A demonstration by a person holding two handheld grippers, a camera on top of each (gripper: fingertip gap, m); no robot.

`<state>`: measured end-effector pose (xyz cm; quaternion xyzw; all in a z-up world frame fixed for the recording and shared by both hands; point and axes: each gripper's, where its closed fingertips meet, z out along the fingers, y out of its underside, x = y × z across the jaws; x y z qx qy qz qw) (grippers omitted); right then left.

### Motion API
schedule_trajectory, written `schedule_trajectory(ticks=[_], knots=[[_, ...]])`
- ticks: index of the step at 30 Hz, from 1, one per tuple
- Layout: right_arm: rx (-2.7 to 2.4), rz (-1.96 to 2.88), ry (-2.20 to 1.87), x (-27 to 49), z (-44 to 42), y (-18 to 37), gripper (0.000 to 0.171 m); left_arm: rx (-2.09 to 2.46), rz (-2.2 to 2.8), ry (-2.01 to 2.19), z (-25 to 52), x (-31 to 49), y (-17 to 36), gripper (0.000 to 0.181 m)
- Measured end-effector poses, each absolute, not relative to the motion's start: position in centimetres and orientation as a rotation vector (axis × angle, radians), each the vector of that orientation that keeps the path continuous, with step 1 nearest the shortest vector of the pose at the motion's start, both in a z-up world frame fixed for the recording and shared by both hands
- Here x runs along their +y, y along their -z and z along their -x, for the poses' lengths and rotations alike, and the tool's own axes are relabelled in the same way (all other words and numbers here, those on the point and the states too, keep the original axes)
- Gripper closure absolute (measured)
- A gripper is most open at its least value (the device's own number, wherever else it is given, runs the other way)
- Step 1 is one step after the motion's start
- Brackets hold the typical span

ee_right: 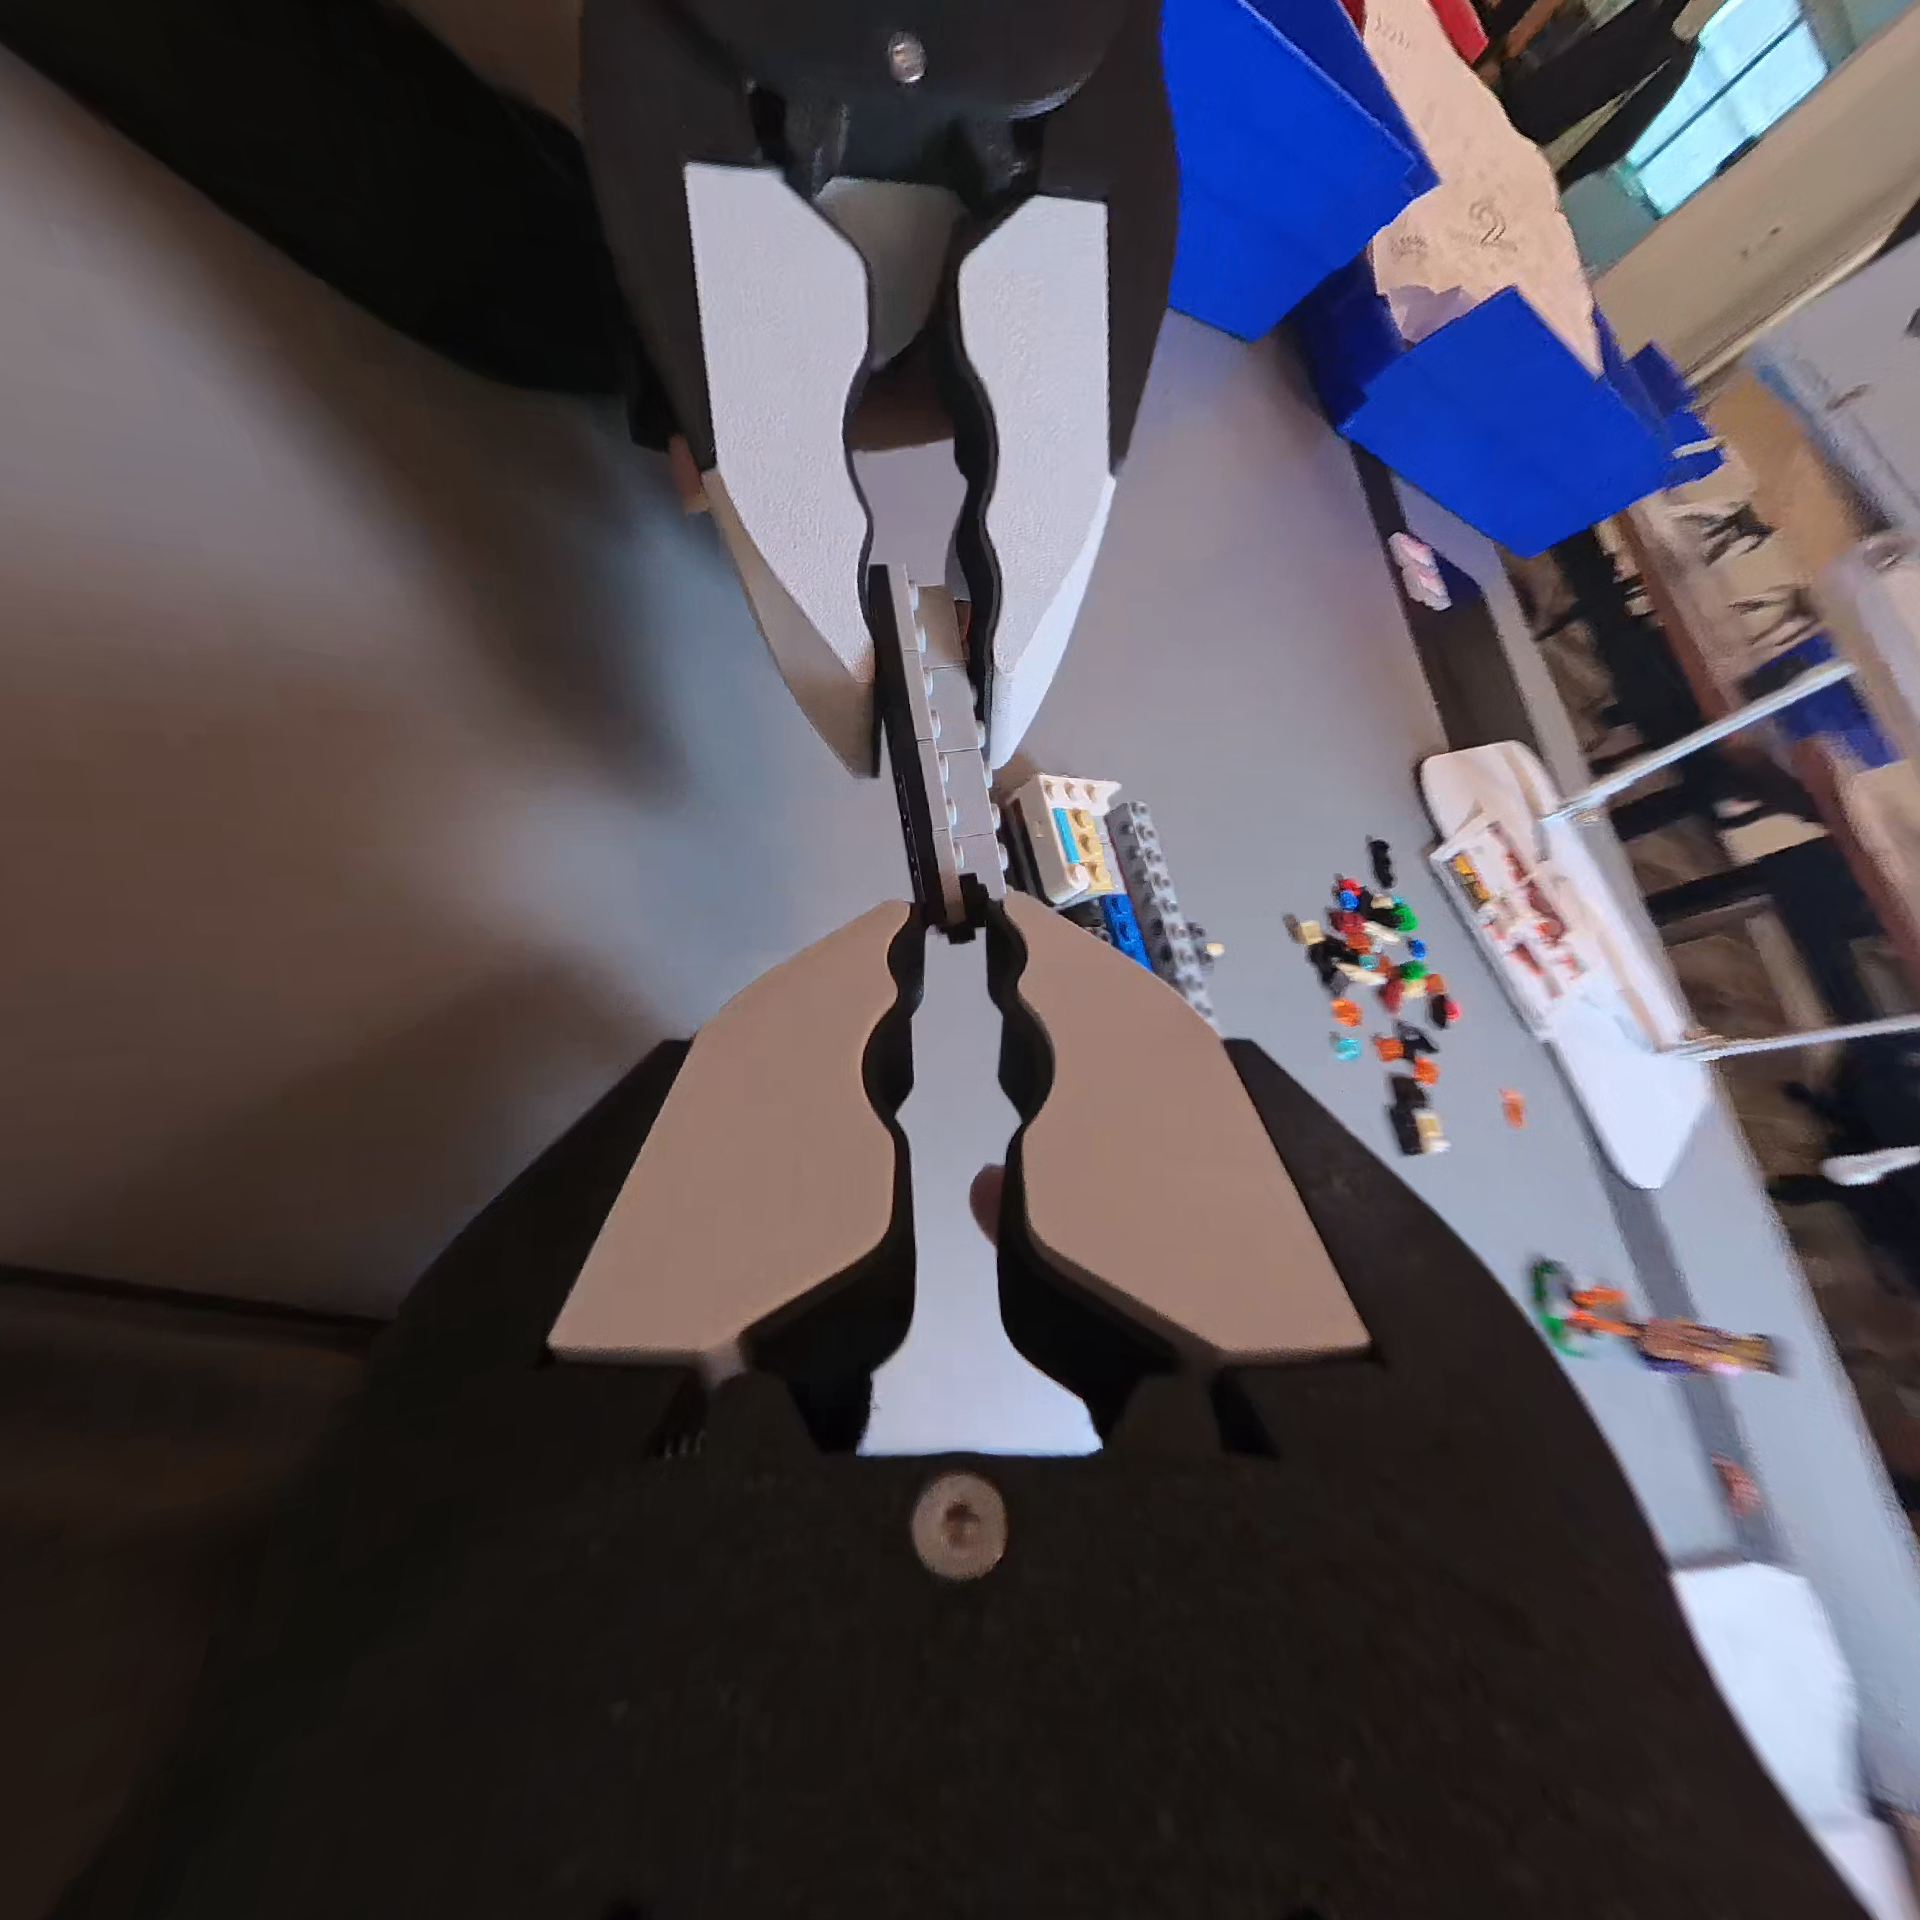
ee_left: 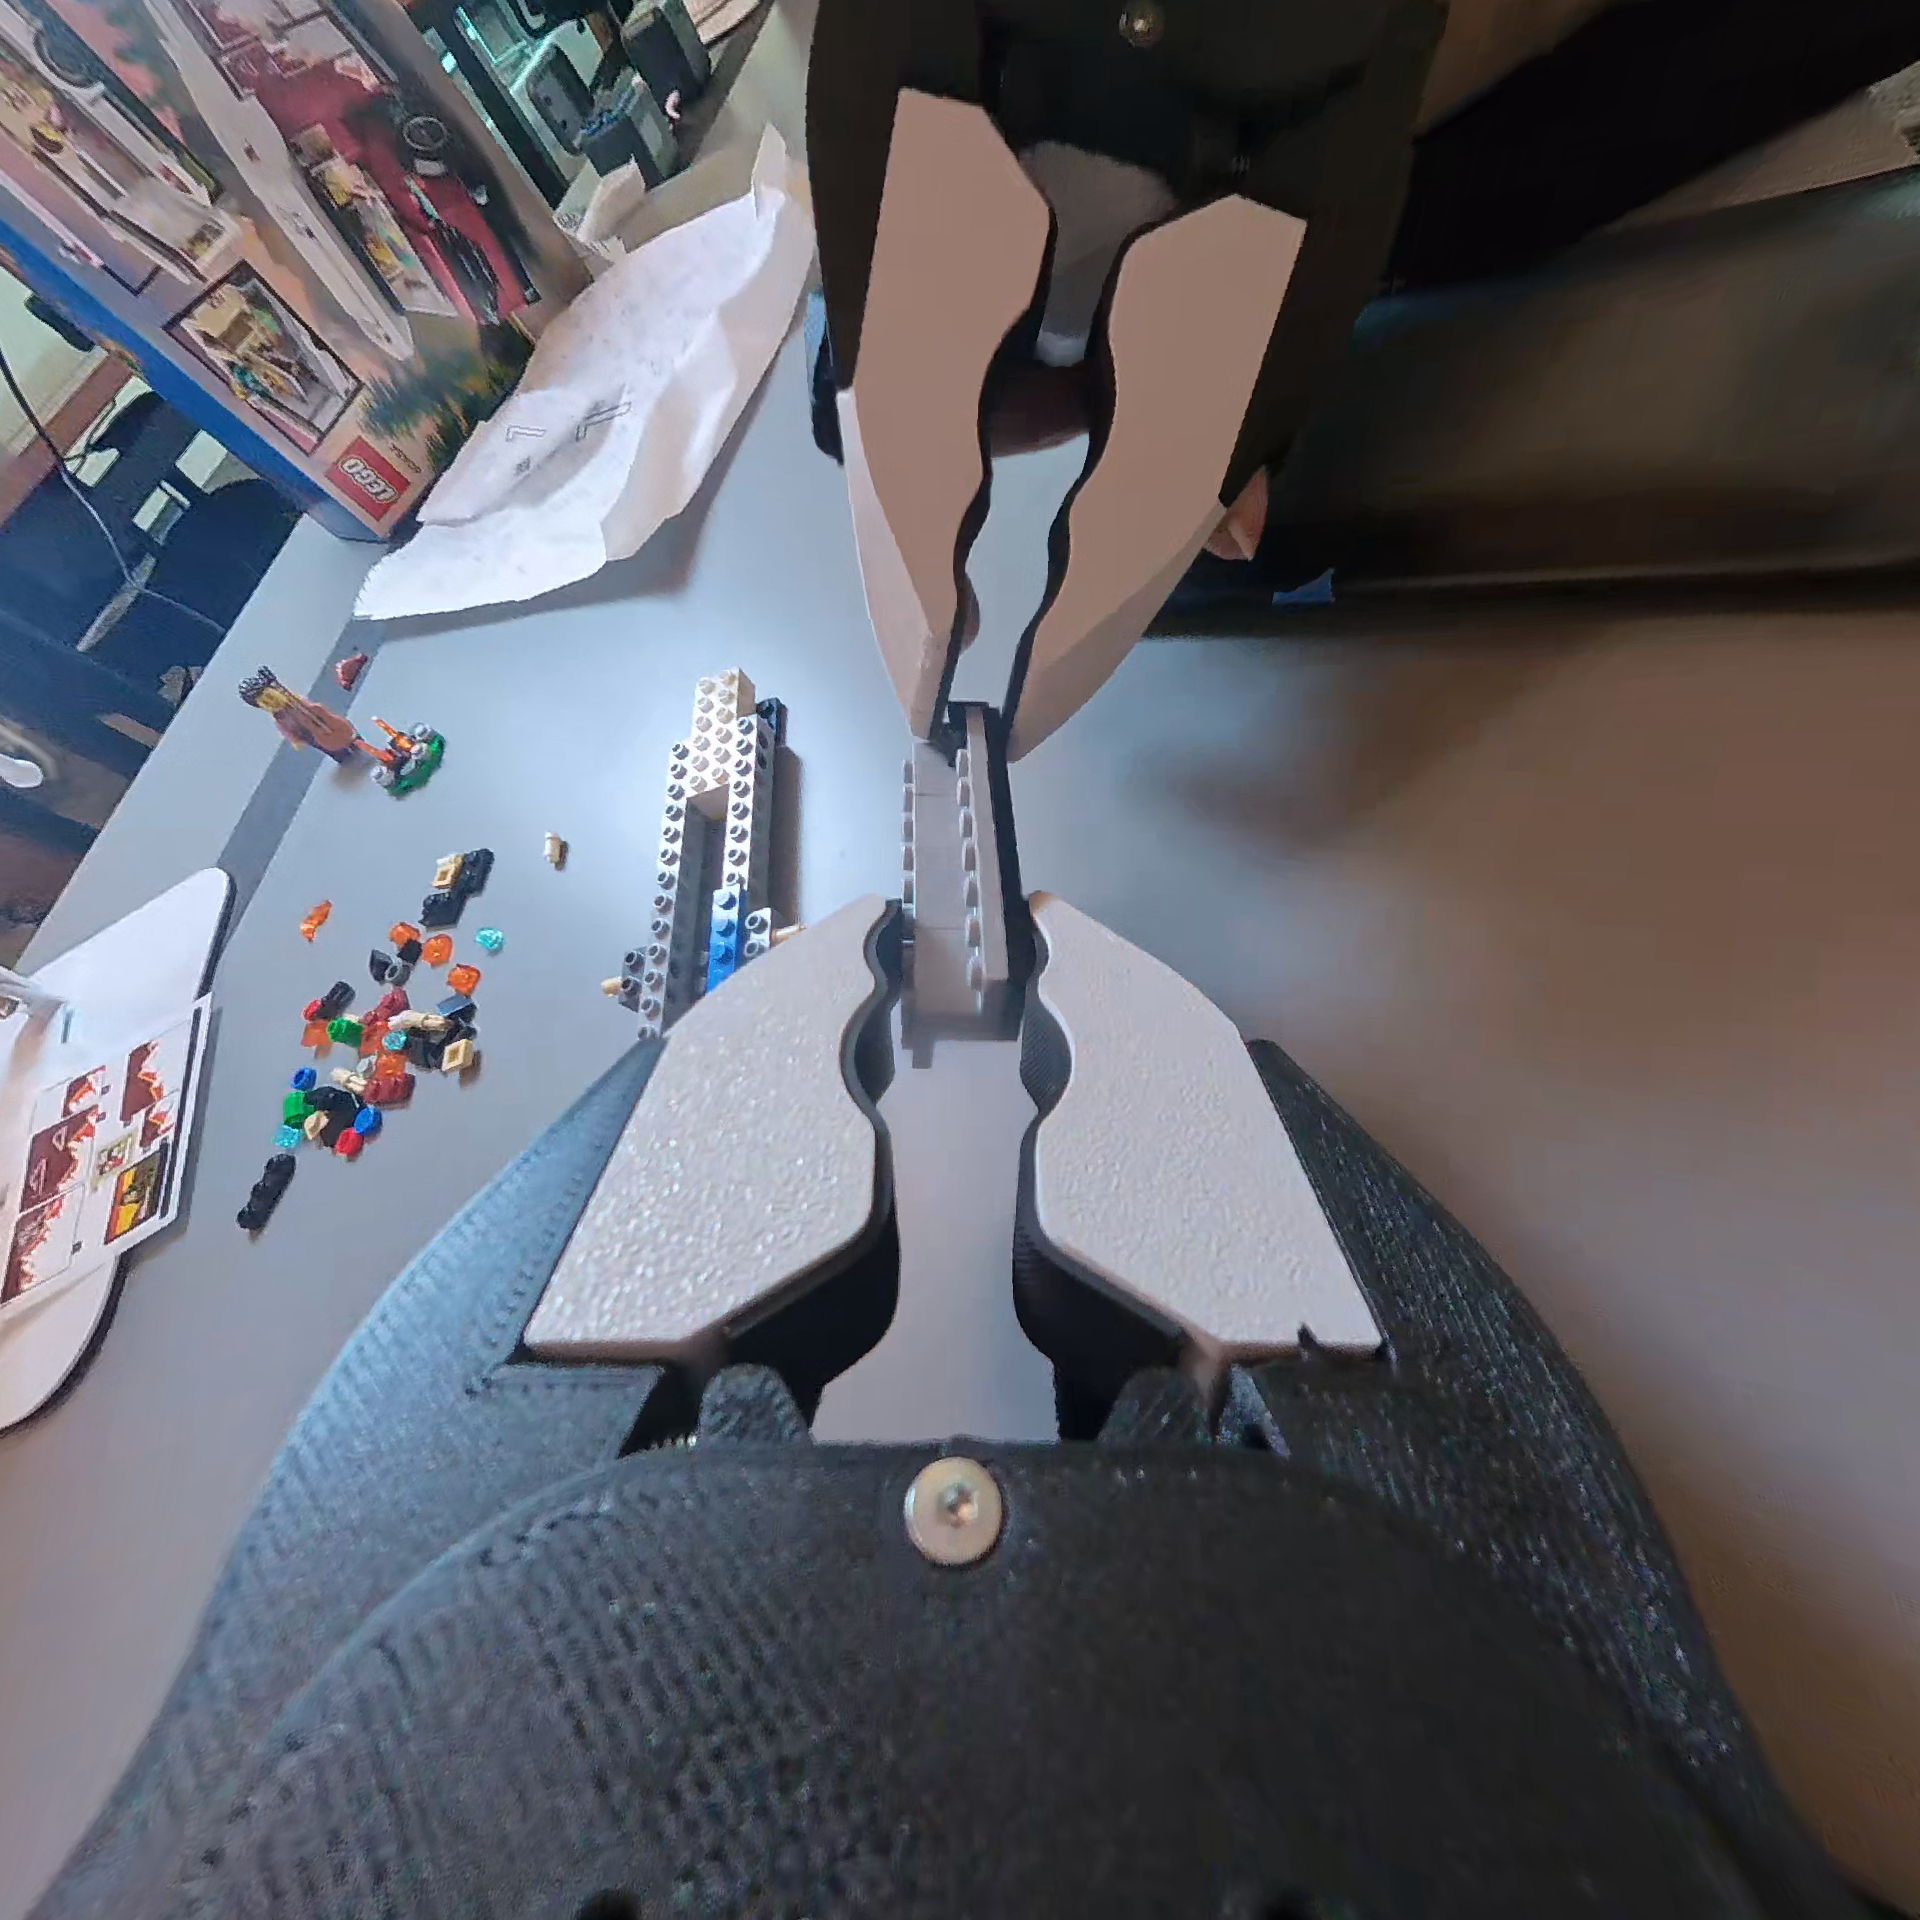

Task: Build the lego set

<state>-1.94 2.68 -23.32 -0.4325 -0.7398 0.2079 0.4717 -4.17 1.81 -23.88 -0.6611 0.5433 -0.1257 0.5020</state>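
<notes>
A long grey and black brick strip (ee_left: 961, 883) hangs above the grey table, held at both ends. My left gripper (ee_left: 958, 966) is shut on its near end. My right gripper (ee_left: 971, 722) comes from the far side and is shut on its far end. In the right wrist view the same strip (ee_right: 940, 769) runs between my right gripper (ee_right: 956, 920) below and my left gripper (ee_right: 930, 665) above. A larger grey, white and blue build (ee_left: 712, 852) lies on the table left of the strip; it also shows in the right wrist view (ee_right: 1101, 873).
A pile of small coloured pieces (ee_left: 390, 1023) lies on the table (ee_left: 582, 1195) to the left, with a minifigure (ee_left: 307, 717), an instruction sheet (ee_left: 94, 1143), a crumpled paper bag (ee_left: 623, 416) and the set box (ee_left: 260, 239) behind. Blue bins (ee_right: 1455, 312) stand at the table's far side. The tips of both grippers are at nearly the same place.
</notes>
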Motion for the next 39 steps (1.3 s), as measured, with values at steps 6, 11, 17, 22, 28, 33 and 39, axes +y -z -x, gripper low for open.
schedule_trajectory(ticks=[6,11,17,22,28,33,39], knots=[[-1.758,1.215,-0.797,3.0,1.4,23.0,0.147,1.304,1.555,0.347,4.1,1.5,23.2,0.161],[-1.824,1.161,-0.710,1.8,2.2,24.2,0.151,1.355,1.541,0.359,3.4,0.9,23.9,0.161],[-1.852,1.194,-0.645,2.3,2.2,25.1,0.152,1.361,1.604,0.317,3.9,1.5,25.0,0.161],[-1.940,1.232,-0.510,2.9,1.8,27.2,0.152,1.394,1.641,0.288,4.2,1.6,26.1,0.158],[-1.976,1.173,-0.333,3.4,1.9,27.7,0.152,1.428,1.670,0.314,3.9,1.1,26.7,0.155],[-1.975,1.171,-0.324,3.4,2.0,27.6,0.152,1.427,1.695,0.318,4.0,1.2,27.1,0.154],[-1.995,1.144,-0.345,2.8,2.0,27.6,0.152,1.440,1.707,0.292,4.1,1.2,27.4,0.159]])
